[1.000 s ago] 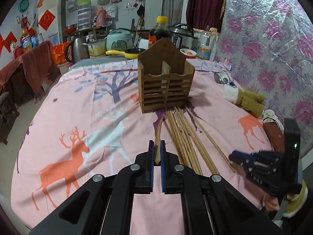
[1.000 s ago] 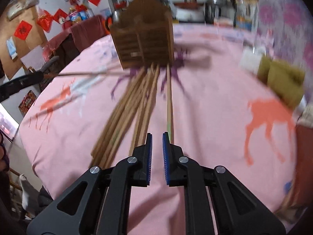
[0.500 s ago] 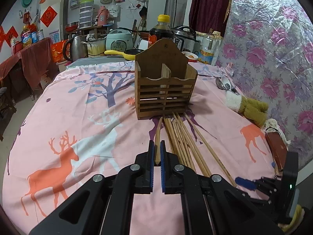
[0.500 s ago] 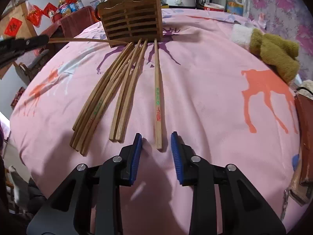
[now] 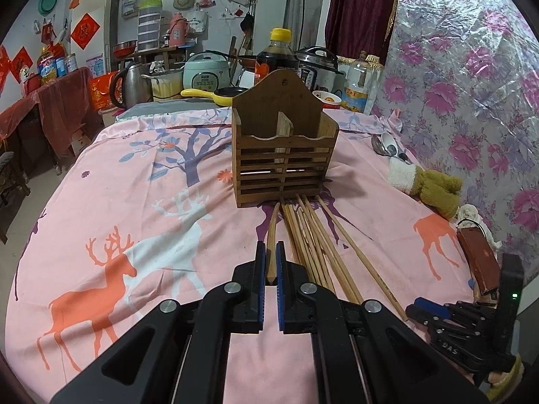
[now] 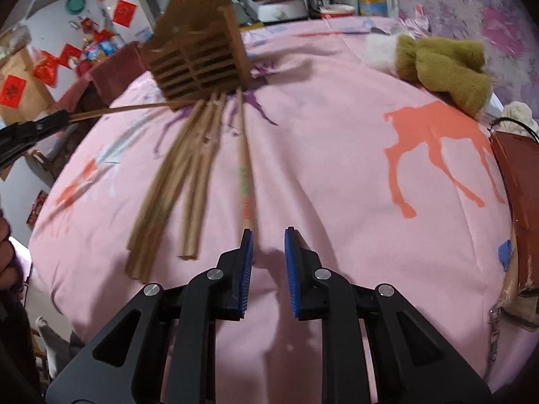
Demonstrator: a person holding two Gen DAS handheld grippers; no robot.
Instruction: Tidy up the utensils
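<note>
A slatted wooden utensil holder point(image 5: 284, 155) point(image 6: 198, 64) stands upright on the pink deer-print tablecloth point(image 5: 151, 202). Several wooden chopsticks point(image 5: 313, 245) point(image 6: 182, 181) lie fanned in front of it. My left gripper point(image 5: 271, 262) is shut on one chopstick point(image 5: 272, 232) that points at the holder's base; the right wrist view shows this grip from the side point(image 6: 50, 123). My right gripper point(image 6: 268, 239) hovers low over the cloth, jaws closing with nothing between them. The near end of a lone printed chopstick point(image 6: 244, 175) lies just outside its left fingertip.
An olive and white plush toy point(image 5: 427, 185) point(image 6: 441, 64) and metal spoons point(image 5: 384, 144) lie toward the right. A brown case point(image 6: 518, 195) sits at the table's right edge. A sauce bottle point(image 5: 278, 54), cookers and a kettle crowd the space behind the holder.
My right gripper opened wider, then narrowed, rolled, and came down beside the lone chopstick's near end. My left gripper stayed shut on its chopstick, hardly moving.
</note>
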